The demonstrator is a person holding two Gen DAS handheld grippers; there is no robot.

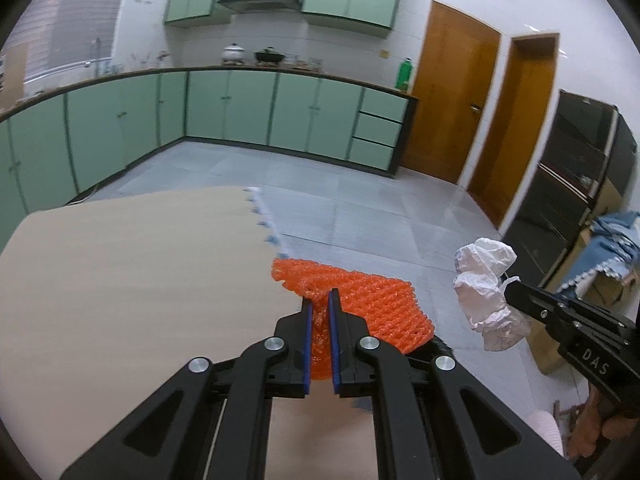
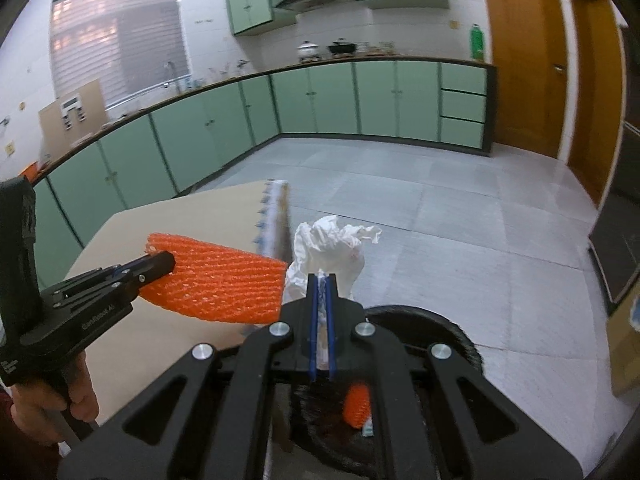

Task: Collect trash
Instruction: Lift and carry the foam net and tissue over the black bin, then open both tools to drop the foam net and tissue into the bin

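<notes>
My left gripper (image 1: 320, 300) is shut on an orange foam fruit net (image 1: 372, 308) and holds it in the air past the table's right edge. The net also shows in the right wrist view (image 2: 224, 280), with the left gripper (image 2: 162, 266) at its left end. My right gripper (image 2: 323, 278) is shut on a crumpled white tissue (image 2: 332, 248), held above a black trash bin (image 2: 440, 328). The tissue (image 1: 484, 292) and right gripper (image 1: 514, 290) also show in the left wrist view. Another orange net piece (image 2: 356, 406) lies inside the bin.
A beige table (image 1: 132, 280) with a blue-trimmed edge is on the left. Grey tiled floor (image 2: 440, 220) stretches ahead to green kitchen cabinets (image 1: 240, 108). Wooden doors (image 1: 452, 92) and a dark cabinet (image 1: 568, 168) stand on the right.
</notes>
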